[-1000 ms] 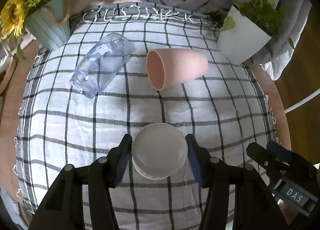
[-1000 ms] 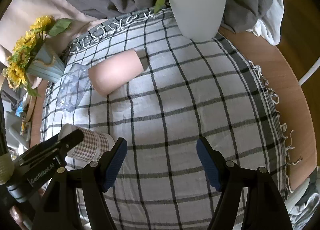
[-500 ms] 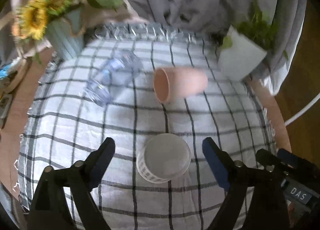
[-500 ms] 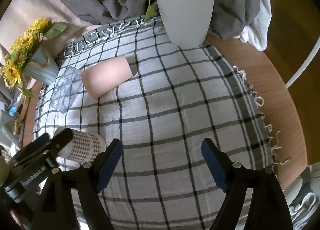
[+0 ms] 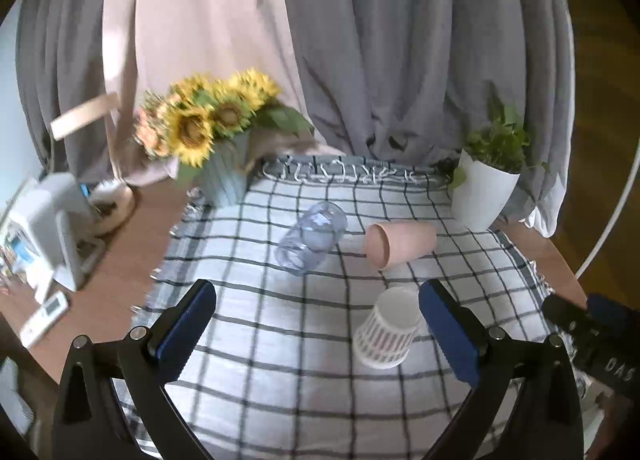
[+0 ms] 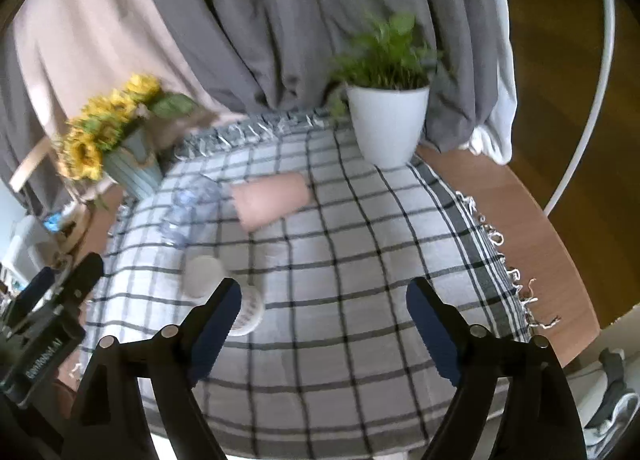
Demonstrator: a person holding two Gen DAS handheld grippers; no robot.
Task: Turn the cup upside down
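Observation:
A white cup with a checked band [image 5: 387,331] stands upside down on the checked tablecloth [image 5: 256,340], base up. It also shows in the right wrist view [image 6: 206,276], partly behind a finger. My left gripper [image 5: 316,324] is open and empty, raised above the table, with the cup near its right finger. My right gripper [image 6: 324,324] is open and empty over the cloth. A pink cup [image 5: 398,244] and a clear glass [image 5: 312,236] lie on their sides further back.
A sunflower vase [image 5: 224,172] stands at the back left and a white plant pot [image 5: 482,194] at the back right. Grey curtains hang behind. White appliances [image 5: 44,228] sit on the wooden table at the left.
My left gripper let go of the white cup, opened wide and pulled back and up. My right gripper also drew back and tilted up.

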